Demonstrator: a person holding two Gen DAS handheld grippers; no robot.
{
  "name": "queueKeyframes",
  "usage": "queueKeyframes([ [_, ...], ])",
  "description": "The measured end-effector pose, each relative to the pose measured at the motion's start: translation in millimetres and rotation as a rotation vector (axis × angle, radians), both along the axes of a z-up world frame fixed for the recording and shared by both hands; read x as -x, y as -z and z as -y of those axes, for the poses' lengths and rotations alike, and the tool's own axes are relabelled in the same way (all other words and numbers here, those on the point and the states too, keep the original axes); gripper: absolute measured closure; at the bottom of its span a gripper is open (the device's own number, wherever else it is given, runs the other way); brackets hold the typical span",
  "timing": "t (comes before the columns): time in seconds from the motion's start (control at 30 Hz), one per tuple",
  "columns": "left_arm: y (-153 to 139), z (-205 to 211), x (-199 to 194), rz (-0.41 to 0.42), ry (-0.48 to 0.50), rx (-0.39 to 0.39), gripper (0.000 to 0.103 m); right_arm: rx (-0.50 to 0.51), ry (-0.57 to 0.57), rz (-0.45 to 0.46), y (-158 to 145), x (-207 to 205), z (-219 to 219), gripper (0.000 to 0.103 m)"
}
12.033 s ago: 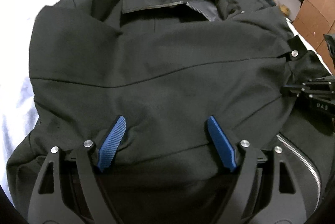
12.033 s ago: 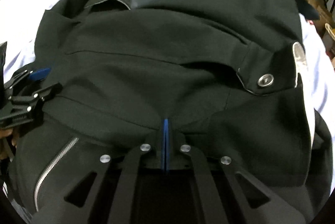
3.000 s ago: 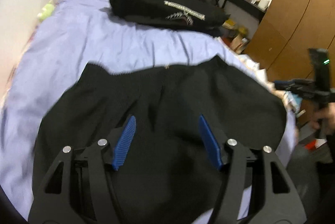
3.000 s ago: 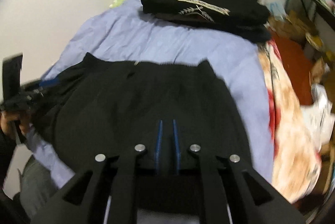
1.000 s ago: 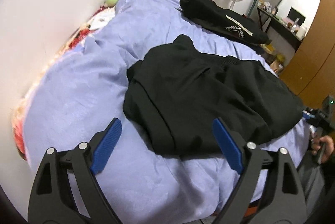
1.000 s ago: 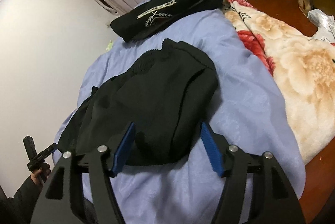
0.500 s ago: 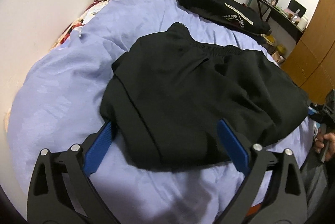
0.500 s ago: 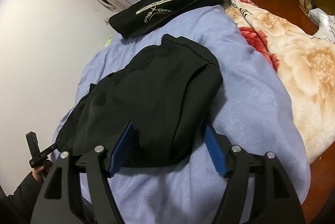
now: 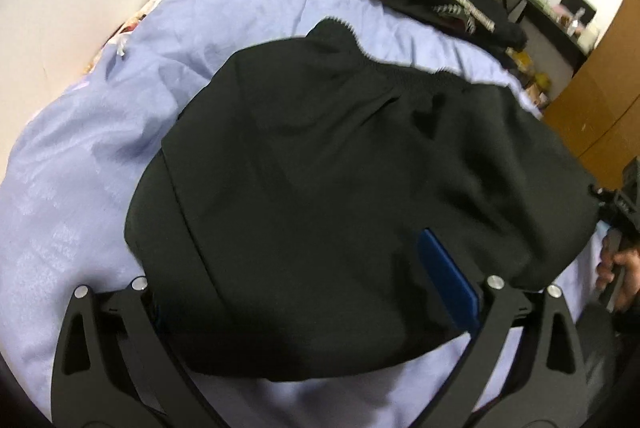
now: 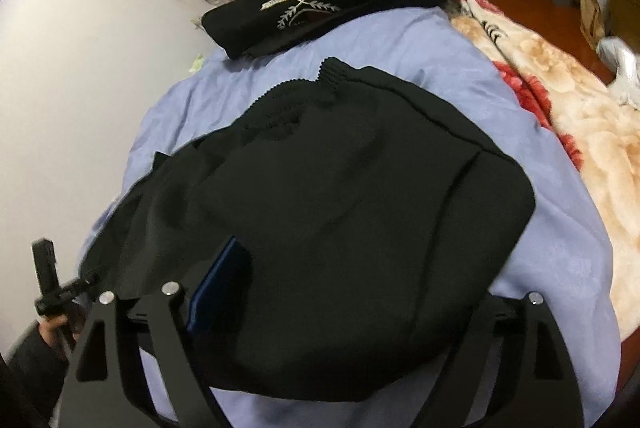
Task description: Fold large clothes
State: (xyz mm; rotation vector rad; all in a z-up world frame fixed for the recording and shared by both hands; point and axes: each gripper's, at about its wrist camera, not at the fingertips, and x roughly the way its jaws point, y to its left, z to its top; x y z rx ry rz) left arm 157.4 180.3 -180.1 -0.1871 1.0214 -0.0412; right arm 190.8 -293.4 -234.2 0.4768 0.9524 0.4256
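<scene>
left gripper (image 9: 308, 292): open, now straddling jacket (image 9: 344, 188) near-left corner | right gripper (image 10: 340, 304): open, straddling near-right corner | change: both advanced | next: grasp, fold

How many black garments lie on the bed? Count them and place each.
2. The folded black jacket lies near the foot of the bed, under both grippers; the black printed garment lies farther up. Others may be hidden.
</scene>
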Motion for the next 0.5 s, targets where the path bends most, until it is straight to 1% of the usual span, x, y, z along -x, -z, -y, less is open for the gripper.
queueKeyframes([
  [0.03,-6.3,1.2,1.5,0.007,-0.006,0.016,0.007,-0.014,-0.001,0.014,-11.5,5.7,0.0,0.026],
  [0.07,-12.0,2.8,3.8,0.019,-0.004,0.027,0.007,-0.031,-0.015,0.041,-24.2,13.0,-0.6,0.026],
  [0.1,-18.6,6.7,7.7,0.035,0.005,0.034,0.007,-0.032,-0.033,0.059,-33.4,19.4,-2.6,0.026],
  [0.13,-21.8,9.9,8.9,0.043,0.014,0.029,0.007,-0.017,-0.045,0.054,-36.4,21.4,-4.9,0.026],
  [0.17,-24.2,13.6,10.0,0.048,0.024,0.021,0.007,-0.001,-0.051,0.037,-35.1,20.4,-5.6,0.026],
  [0.2,-24.5,15.9,9.1,0.046,0.031,0.01,0.007,0.019,-0.05,-0.002,-28.7,16.6,-4.5,0.026],
  [0.3,-16.5,11.8,0.6,0.01,0.012,-0.005,0.007,0.032,-0.044,-0.071,-7.3,5.4,-0.2,0.026],
  [0.4,-0.4,5.9,-7.7,-0.033,0.01,-0.009,0.007,0.026,-0.048,-0.104,10.2,-5.2,-7.1,0.023],
  [0.43,1.7,7.2,-8.4,-0.036,0.019,-0.018,0.007,0.027,-0.051,-0.11,13.1,-7.2,-9.9,0.021],
  [0.5,2.7,9.9,-6.8,-0.031,0.044,-0.039,0.007,0.045,-0.067,-0.155,18.1,-14.4,-14.8,0.022],
])
